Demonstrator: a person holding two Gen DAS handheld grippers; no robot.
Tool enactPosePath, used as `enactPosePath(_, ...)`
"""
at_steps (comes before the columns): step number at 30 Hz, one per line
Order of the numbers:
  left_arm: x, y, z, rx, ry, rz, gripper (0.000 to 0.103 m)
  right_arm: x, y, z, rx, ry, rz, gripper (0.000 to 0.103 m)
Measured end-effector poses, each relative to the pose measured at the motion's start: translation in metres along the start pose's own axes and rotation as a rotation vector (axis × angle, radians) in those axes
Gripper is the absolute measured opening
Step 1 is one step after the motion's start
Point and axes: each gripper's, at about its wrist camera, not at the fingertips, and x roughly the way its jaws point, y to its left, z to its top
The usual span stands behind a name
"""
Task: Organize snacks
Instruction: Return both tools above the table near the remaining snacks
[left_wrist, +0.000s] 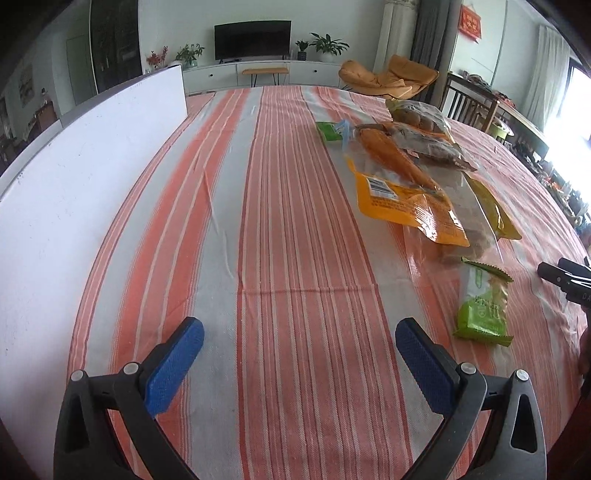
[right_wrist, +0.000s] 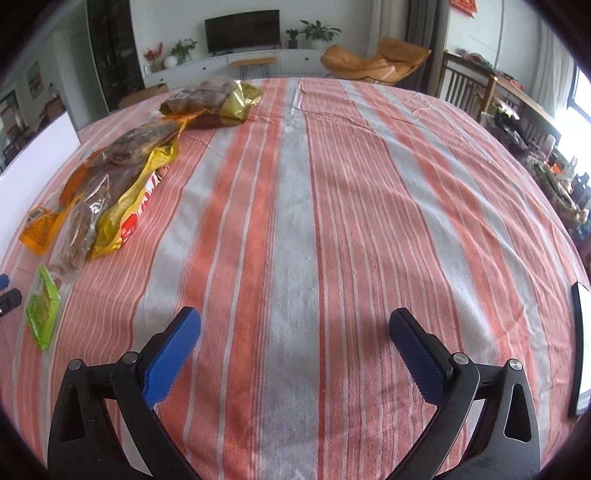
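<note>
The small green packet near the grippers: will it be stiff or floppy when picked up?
The green packet looks thin and flat, so probably light. Its crimped ends and glossy film suggest it may bend and feel slippery. The wafers seen through it could crack under a hard pinch.

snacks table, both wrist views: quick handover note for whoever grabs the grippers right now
Left gripper: open, holding nothing, over bare striped tablecloth.
Right gripper: open, holding nothing, right of the snacks.
Snacks: loose row between the grippers. Nearest is the small green cracker packet; behind it the orange pouch, overlapping clear bread bags, and a bag of round buns farthest.
White board stands at the table's left edge.
Done: nothing visibly sorted.
Left: all of it; the green packet looks the easiest start.
</note>
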Motion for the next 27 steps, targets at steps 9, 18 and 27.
enactPosePath(9, 0.0026, -0.0053, 0.0006, 0.042, 0.017, 0.041, 0.103, -0.0001, 0.0000, 0.0000, 0.000, 0.000, 0.001, 0.103)
enactPosePath(18, 0.0030, -0.0047, 0.0013, 0.043, 0.017, 0.043, 0.103, -0.0004, -0.0003, -0.0001, 0.000, 0.000, 0.001, 0.103)
enactPosePath(27, 0.0031, -0.0051, 0.0011, 0.043, 0.017, 0.042, 0.103, -0.0001, 0.0000, -0.0001, 0.000, 0.001, 0.000, 0.103)
